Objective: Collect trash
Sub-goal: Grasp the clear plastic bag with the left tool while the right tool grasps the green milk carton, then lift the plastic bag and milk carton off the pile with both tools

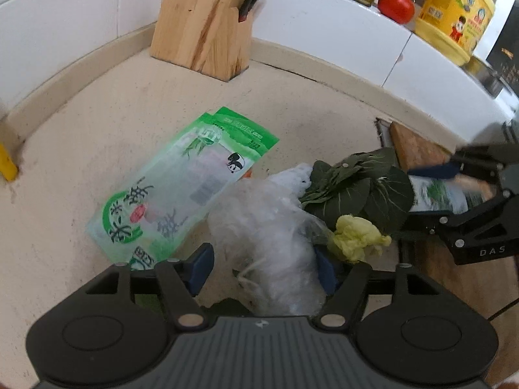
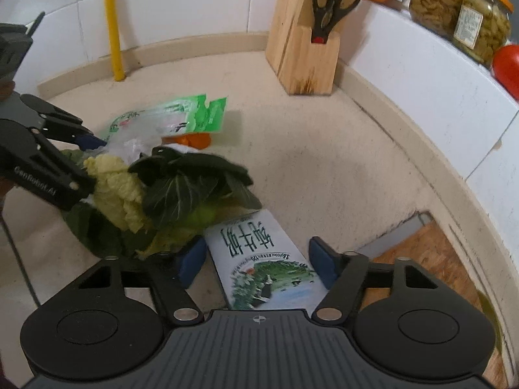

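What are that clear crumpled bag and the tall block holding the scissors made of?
The clear bag looks like thin plastic film: see-through, crinkled, with a slight shine. The block looks like pale unpainted wood, with visible grain streaks and darker knots. Its finish seems matte.

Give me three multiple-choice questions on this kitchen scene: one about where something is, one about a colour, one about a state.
1. Where is the tomato?
A. On the white ledge beside a jar
B. In a sink
C. On a plate

2. What colour is the printed packet next to the clear plastic bag?
A. Red
B. Blue
C. Green

3. How are the scissors kept?
A. Lying open on a plate
B. Stowed handles-up in the knife block
C. Hanging from a hook

Answers: 1 A, it sits up on the ledge next to the jar; 2 C, its borders and print are green; 3 B, the black handles stick out of the block's slot.
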A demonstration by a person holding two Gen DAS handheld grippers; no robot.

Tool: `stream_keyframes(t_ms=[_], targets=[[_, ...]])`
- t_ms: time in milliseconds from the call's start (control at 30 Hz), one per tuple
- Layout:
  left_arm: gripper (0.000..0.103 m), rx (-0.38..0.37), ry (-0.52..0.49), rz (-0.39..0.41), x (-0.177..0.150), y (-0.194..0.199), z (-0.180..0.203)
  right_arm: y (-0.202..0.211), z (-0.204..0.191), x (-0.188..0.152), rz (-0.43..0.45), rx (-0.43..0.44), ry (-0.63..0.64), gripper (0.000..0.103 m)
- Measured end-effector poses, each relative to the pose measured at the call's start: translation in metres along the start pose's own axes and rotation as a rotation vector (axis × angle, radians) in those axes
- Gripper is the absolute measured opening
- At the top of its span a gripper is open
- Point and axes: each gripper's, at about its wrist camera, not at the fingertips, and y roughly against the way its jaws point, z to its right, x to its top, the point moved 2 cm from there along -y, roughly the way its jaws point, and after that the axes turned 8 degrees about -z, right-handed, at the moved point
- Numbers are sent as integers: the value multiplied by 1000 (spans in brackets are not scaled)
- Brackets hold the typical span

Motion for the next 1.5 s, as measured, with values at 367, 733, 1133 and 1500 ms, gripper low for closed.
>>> stream_keyframes(t_ms=[367, 733, 1133, 1500], targets=[[32, 21, -47, 16, -21, 26, 11, 31, -16, -27, -6, 158, -126, 60], [40, 74, -33, 1, -25, 31, 2, 32, -37, -42, 13, 230, -168, 60], [36, 253, -78, -2, -23, 10, 20, 26, -57, -45, 4, 177, -94, 61], [29, 253, -72, 96, -49, 57, 31, 53, -73, -53, 79, 159, -142, 60]])
